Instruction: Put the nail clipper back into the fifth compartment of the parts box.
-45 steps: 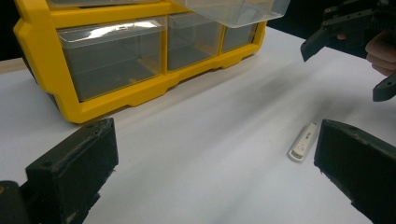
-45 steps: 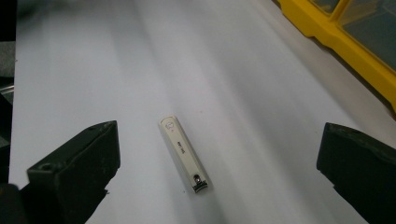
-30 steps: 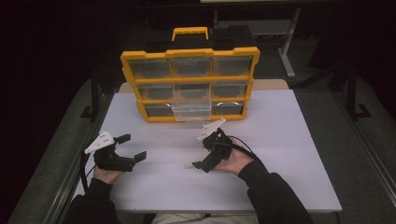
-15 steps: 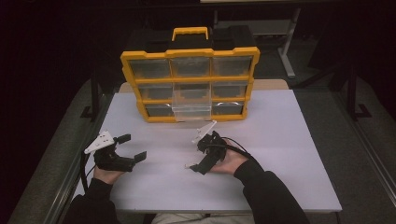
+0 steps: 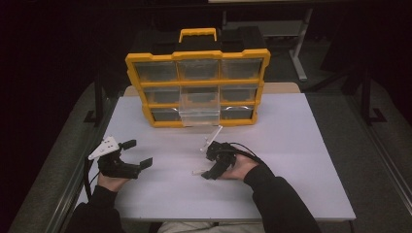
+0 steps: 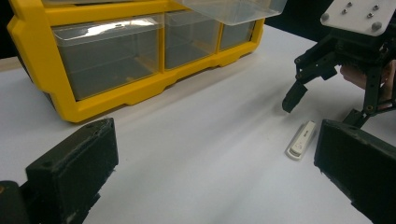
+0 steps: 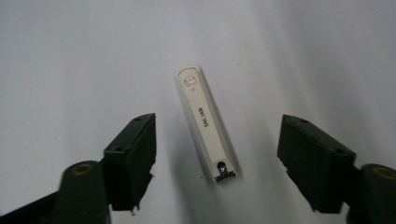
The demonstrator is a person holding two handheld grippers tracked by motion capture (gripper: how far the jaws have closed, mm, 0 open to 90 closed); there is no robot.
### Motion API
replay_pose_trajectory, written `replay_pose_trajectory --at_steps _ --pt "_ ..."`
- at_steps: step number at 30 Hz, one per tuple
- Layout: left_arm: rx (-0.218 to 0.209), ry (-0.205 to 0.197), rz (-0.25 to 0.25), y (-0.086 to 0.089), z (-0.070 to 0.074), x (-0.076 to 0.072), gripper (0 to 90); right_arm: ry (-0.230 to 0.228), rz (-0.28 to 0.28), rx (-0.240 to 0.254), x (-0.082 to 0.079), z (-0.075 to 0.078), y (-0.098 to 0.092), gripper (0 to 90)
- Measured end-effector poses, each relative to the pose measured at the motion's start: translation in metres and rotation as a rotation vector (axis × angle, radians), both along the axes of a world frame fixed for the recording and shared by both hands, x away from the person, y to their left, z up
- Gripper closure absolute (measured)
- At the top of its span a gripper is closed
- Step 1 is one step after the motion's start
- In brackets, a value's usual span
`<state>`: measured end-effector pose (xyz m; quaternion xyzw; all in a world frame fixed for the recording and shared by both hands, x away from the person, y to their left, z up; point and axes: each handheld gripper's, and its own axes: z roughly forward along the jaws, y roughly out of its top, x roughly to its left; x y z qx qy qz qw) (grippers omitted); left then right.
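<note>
Progress, as we judge it, is at the pick-up stage: the small white stick [image 7: 206, 122] lies flat on the white table [image 5: 301, 160], near the lower middle of the high view, and nothing has lifted it yet. In the right gripper view we see the stick between the two black jaws, with table showing on either side of it, so the pads do not press on it. The right gripper [image 5: 208, 166] has just been closing its jaws around the stick, and they now stand partly open, not gripping. The left gripper [image 5: 132, 155], at the lower left of the high view, rests on the table with its jaws wide apart and nothing between them; in its own view the stick [image 6: 301, 139] lies at the right of the frame, just below the other gripper's fingertip.

At the upper middle of the high view stands the yellow organizer [image 5: 197, 87], with one clear drawer [image 5: 199, 112] pulled out at its lower centre. We take that drawer to be the likely destination. What is left: finishing the grasp, lifting, carrying the stick up the frame, and dropping it in the drawer.
</note>
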<state>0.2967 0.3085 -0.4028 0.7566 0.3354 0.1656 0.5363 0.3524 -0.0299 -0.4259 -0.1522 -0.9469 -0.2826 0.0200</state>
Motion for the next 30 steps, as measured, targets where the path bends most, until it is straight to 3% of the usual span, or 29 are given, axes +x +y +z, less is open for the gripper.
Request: replay_pose_trajectory --at_steps 8,14,17,20,30 --pt "-0.008 0.001 -0.01 -0.0002 -0.0006 -0.0001 0.0 -0.006 0.031 -0.013 0.0021 -0.0038 -0.0007 46.9" --pt "-0.006 0.003 -0.009 0.0001 -0.0009 -0.0001 0.0 -0.036 0.065 -0.025 -0.0011 -0.0052 0.002 57.7" --pt "-0.005 0.002 -0.009 0.0002 -0.0008 -0.0003 0.0 -0.054 0.088 -0.026 -0.0024 -0.005 0.0021 69.9" --pt "-0.004 0.002 -0.01 0.0003 -0.001 -0.0002 0.0 -0.063 0.109 -0.025 -0.0027 -0.0051 0.0021 76.1" --pt "-0.002 0.002 -0.009 0.0003 -0.0008 -0.0005 0.0 -0.031 0.13 -0.023 -0.0039 -0.0047 0.002 76.7"
